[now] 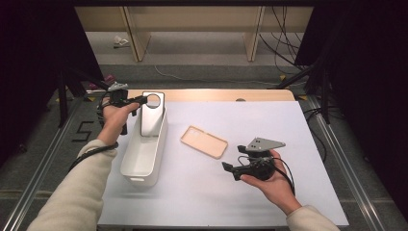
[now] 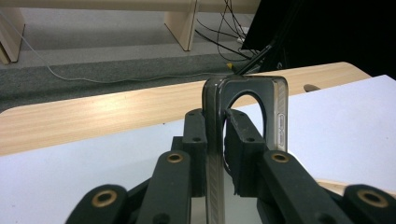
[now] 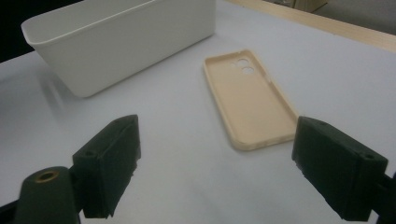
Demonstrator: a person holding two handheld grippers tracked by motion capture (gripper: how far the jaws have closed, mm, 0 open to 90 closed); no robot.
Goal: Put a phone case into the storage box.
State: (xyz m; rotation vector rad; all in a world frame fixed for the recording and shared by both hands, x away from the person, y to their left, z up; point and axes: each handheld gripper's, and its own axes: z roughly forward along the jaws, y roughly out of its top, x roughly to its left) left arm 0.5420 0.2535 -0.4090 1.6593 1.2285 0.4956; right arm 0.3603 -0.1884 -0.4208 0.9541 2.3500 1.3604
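A grey phone case (image 1: pixel 151 118) with a large round hole stands on end at the far end of the white bin (image 1: pixel 139 166), its lower part inside the bin. My left gripper (image 1: pixel 142 99) is shut on the case's top edge beside the hole. In the left gripper view both pads (image 2: pixel 238 135) clamp the thin case (image 2: pixel 276 116) edge-on. A beige phone case (image 1: pixel 204 141) lies hollow side up on the white tabletop. My right gripper (image 1: pixel 230 169) hovers open near the front right. In the right gripper view its jaws (image 3: pixel 215 154) stand wide, with the beige case (image 3: pixel 247 102) just beyond them.
The white tabletop (image 1: pixel 269 120) has a wooden strip (image 1: pixel 216 94) along its far edge. In the right gripper view the bin (image 3: pixel 116 42) lies left of the beige case. Dark stands and cables (image 1: pixel 284 43) flank the table, and wooden furniture legs stand on the floor behind.
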